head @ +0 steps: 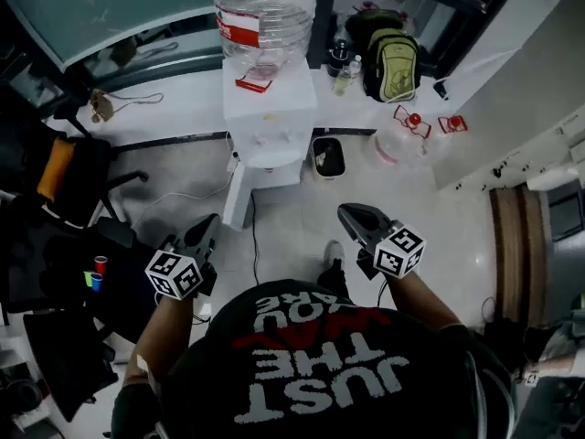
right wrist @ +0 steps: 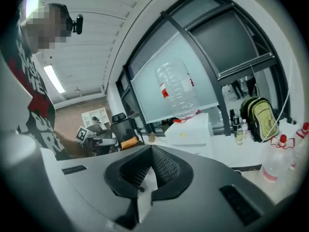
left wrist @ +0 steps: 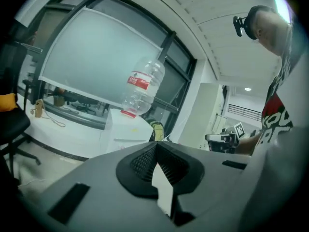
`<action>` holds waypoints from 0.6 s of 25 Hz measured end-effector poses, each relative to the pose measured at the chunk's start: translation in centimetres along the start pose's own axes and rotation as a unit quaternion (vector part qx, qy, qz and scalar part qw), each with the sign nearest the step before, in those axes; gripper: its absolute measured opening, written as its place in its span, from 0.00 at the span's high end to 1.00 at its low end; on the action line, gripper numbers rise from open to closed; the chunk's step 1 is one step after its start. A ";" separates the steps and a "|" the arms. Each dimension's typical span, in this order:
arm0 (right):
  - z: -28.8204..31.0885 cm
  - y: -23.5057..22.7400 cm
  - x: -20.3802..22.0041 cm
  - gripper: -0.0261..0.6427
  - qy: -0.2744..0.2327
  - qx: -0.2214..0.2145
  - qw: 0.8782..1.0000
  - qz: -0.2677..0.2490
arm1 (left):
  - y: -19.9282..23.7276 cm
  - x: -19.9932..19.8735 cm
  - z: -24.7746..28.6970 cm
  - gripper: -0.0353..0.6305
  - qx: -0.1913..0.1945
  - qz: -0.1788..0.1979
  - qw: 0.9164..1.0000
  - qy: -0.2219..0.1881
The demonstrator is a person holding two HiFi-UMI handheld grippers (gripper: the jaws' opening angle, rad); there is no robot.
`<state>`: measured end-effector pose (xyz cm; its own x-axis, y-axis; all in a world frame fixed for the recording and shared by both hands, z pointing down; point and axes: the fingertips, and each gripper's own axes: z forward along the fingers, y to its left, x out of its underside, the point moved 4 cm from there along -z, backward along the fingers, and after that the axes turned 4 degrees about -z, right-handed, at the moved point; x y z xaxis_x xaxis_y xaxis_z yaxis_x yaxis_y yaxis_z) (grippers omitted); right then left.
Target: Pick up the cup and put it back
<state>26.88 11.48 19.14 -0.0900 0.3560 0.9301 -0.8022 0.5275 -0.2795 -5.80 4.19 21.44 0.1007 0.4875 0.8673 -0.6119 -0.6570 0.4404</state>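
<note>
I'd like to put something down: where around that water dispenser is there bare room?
The white ledge left of the water dispenser is mostly bare, as is the floor before it. On the right, bottles and a backpack crowd the ledge.

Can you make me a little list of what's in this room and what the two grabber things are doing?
place: room with a pale floor and a white counter by the window
middle: white water dispenser with a big clear bottle on top
on counter: green backpack, small bottles beside it
left gripper: jaws together, nothing held
right gripper: jaws together, nothing held
cup: can't pick one out for sure
</note>
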 end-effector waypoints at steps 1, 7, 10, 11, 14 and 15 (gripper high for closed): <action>1.0 -2.6 0.5 0.91 0.009 -0.020 1.000 0.000 | 0.2 0.8 2.0 0.95 -0.022 -0.011 1.000 0.007; 9.9 -13.3 1.8 0.91 0.083 -0.124 0.986 -0.075 | 2.9 5.1 11.9 0.95 -0.096 -0.054 0.993 0.050; 15.3 -15.4 5.0 0.91 0.098 -0.121 0.984 -0.087 | 6.8 8.0 13.9 0.95 -0.105 -0.068 0.991 0.056; 17.2 -15.9 6.3 0.91 0.103 -0.114 0.984 -0.087 | 8.3 9.3 14.4 0.95 -0.103 -0.075 0.990 0.056; 22.1 -16.6 11.1 0.91 0.130 -0.088 0.984 -0.083 | 12.6 13.7 15.3 0.95 -0.085 -0.088 0.991 0.060; 23.6 -16.8 12.9 0.91 0.141 -0.079 0.984 -0.080 | 14.0 15.2 15.4 0.95 -0.080 -0.096 0.990 0.058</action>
<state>25.23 -10.99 41.47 0.2143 0.4468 0.8686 -0.6898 0.6988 -0.1893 -0.72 -6.45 44.30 0.1427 0.6640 0.7340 -0.7081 -0.4496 0.5444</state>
